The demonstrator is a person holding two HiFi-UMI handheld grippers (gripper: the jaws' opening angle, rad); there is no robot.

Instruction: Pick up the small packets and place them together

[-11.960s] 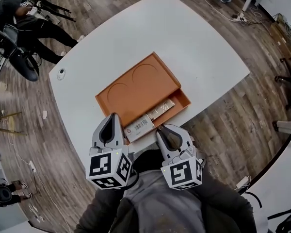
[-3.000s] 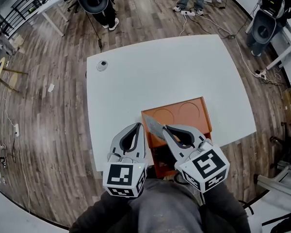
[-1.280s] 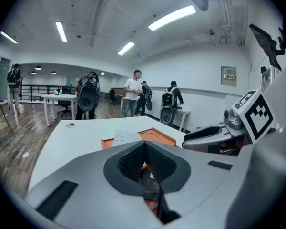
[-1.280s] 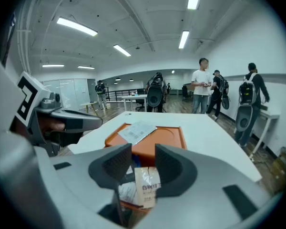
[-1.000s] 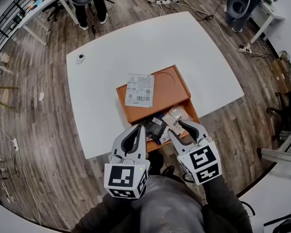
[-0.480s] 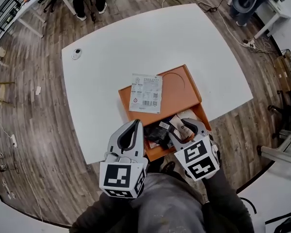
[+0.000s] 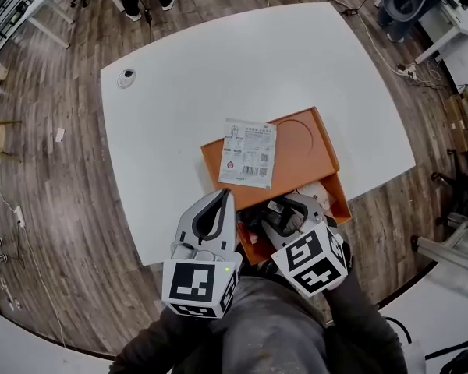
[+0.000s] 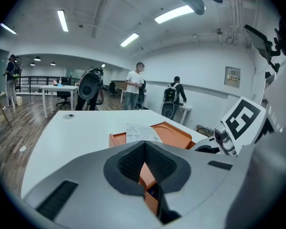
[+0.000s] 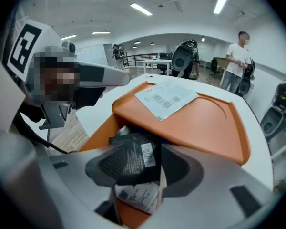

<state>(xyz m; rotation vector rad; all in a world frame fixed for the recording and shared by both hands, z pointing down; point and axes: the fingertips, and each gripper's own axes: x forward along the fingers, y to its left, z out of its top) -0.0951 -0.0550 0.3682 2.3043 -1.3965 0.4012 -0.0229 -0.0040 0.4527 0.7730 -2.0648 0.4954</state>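
An orange tray [image 7: 306, 140] lies on the white table, with an open compartment at its near end. A white printed packet [image 7: 248, 153] [image 9: 167, 98] [image 8: 140, 132] rests flat on its raised top. My right gripper [image 7: 285, 209] [image 9: 136, 152] points down into the compartment. Its jaws have just been opening and stand on either side of a black packet [image 9: 128, 159] without pressing it. A white labelled packet [image 9: 133, 197] lies under the black one. My left gripper [image 7: 221, 196] [image 8: 144, 168] hovers at the tray's near left corner, shut and empty.
The white table [image 7: 179, 76] carries a small round object [image 7: 125, 77] at its far left corner. Its near edge runs just below the tray. Beyond the table are a wood floor, office chairs, desks and standing people.
My right gripper has tipped down and sunk into the compartment, over the black packet. The left gripper has drifted slightly. The white packet on the tray top has stayed put.
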